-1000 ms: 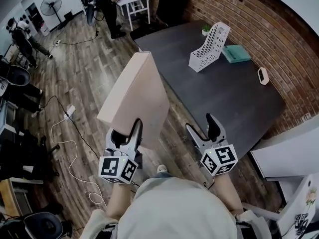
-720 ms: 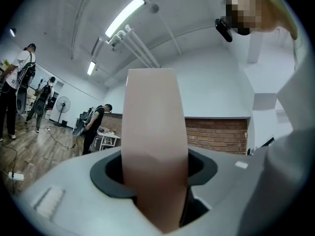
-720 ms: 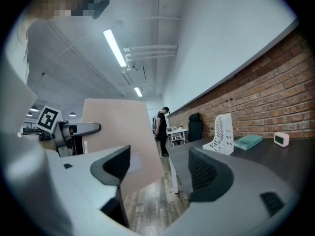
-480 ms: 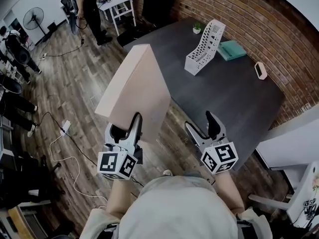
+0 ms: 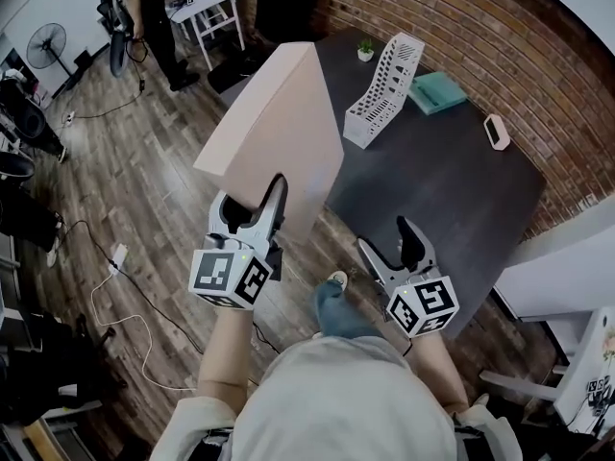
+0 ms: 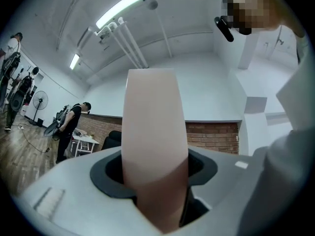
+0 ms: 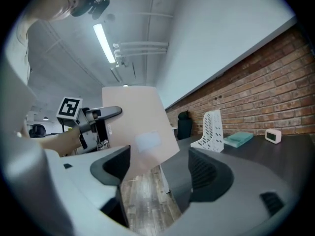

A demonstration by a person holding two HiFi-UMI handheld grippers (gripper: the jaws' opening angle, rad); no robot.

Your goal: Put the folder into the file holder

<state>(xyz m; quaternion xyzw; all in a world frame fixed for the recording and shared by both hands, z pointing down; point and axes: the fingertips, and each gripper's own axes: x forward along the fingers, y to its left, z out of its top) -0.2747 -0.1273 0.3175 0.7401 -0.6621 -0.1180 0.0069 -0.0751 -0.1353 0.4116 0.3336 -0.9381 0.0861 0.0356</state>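
My left gripper (image 5: 252, 211) is shut on the lower edge of a thick pale pink folder (image 5: 276, 133), holding it upright and tilted over the near left corner of the dark table (image 5: 461, 190). In the left gripper view the folder (image 6: 153, 141) fills the gap between the jaws. The white perforated file holder (image 5: 382, 89) stands at the table's far side, beyond and to the right of the folder. My right gripper (image 5: 396, 248) is open with nothing in it, low by the table's near edge. Its own view shows the folder (image 7: 138, 132), the left gripper (image 7: 93, 118) and the file holder (image 7: 211, 128).
A teal book (image 5: 434, 92) lies right of the file holder, with a small white device (image 5: 496, 131) farther right and a little potted plant (image 5: 365, 50) at the back. A brick wall (image 5: 500, 36) borders the table. A person (image 5: 144, 12) stands by a white desk (image 5: 207, 3).
The left gripper has carried the folder up and forward, so it now overlaps the table's corner. The table and file holder sit closer in view. The right gripper has hardly moved.
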